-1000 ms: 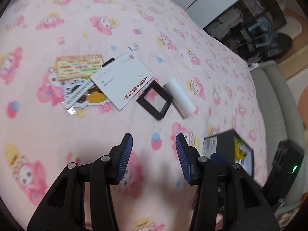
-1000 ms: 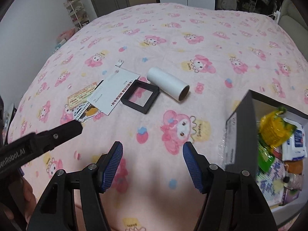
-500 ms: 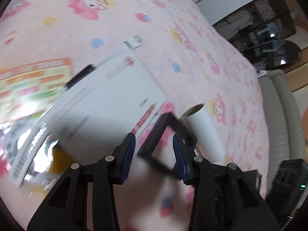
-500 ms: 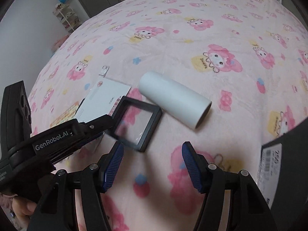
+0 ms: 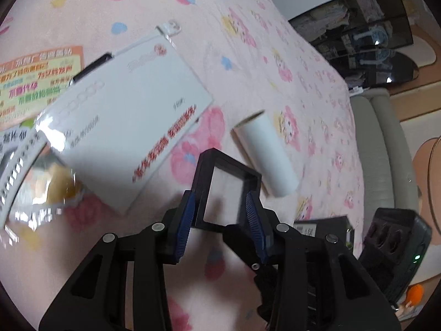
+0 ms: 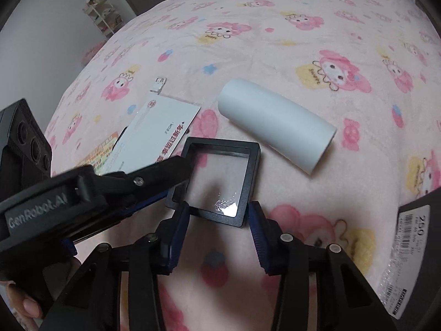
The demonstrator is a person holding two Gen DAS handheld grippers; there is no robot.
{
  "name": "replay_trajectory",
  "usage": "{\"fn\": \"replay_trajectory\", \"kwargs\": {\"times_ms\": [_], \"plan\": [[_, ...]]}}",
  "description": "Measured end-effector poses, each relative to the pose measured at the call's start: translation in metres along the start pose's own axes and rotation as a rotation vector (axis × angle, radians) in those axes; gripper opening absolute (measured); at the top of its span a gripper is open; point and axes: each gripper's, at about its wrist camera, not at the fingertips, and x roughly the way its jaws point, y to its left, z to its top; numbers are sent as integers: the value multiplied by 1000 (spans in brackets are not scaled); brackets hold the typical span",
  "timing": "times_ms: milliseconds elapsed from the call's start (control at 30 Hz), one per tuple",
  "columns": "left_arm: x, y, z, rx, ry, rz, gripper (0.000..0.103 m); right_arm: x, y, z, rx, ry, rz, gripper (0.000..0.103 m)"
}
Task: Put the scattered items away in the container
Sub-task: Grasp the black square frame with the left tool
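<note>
The left gripper (image 5: 220, 207) clasps the black frame (image 5: 226, 190) by its two side rails, tilted up off the bed (image 6: 289, 55) beside the white tube (image 6: 275, 127); the right gripper (image 6: 219, 220) hangs spread and empty just under the frame. The box (image 6: 419, 248) sits at the bed's right edge. To carry well, I judge: keep the squeeze square on the rails, since the glossy pane offers no grip, and lift clear of the envelope (image 6: 154, 132).

On the pink bedspread (image 6: 275, 41): one black frame (image 6: 220, 182), one white tube (image 6: 275, 121), one white envelope (image 6: 157, 135), perhaps two leaflets (image 5: 35, 80), one box (image 6: 413, 248).
</note>
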Motion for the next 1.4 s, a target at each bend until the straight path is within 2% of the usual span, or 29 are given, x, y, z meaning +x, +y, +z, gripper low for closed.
{"fn": "replay_trajectory", "kwargs": {"times_ms": [100,267,400,500,533,600,667,767,900,1067,1267,1400], "plan": [[-5,1,-18,-22,48,0,39,-11,0,-11,-9,12,-2,40],[-6,12,-59,-68,127,32,39,-25,-2,-48,-3,43,17,41],[-14,16,-83,-102,144,-5,39,-35,-5,-76,19,54,33,41],[-20,12,-83,-86,110,17,37,-40,-7,-93,36,59,44,40],[-23,11,-79,-78,86,42,32,-40,-8,-94,43,58,46,40],[-28,9,-73,-64,41,84,30,-40,-10,-92,56,53,38,40],[-26,11,-69,-64,27,88,29,-42,-11,-88,56,36,30,40],[-12,17,-65,-87,73,49,29,-45,-16,-82,57,12,6,40],[-1,17,-69,-80,126,32,29,-31,-24,-78,86,31,16,37],[-4,15,-88,-76,182,67,25,-34,-18,-94,73,51,26,32],[-27,16,-118,-86,164,55,25,-50,-15,-124,49,92,42,32],[-35,15,-114,-76,106,84,25,-57,-15,-128,46,67,25,32]]}}
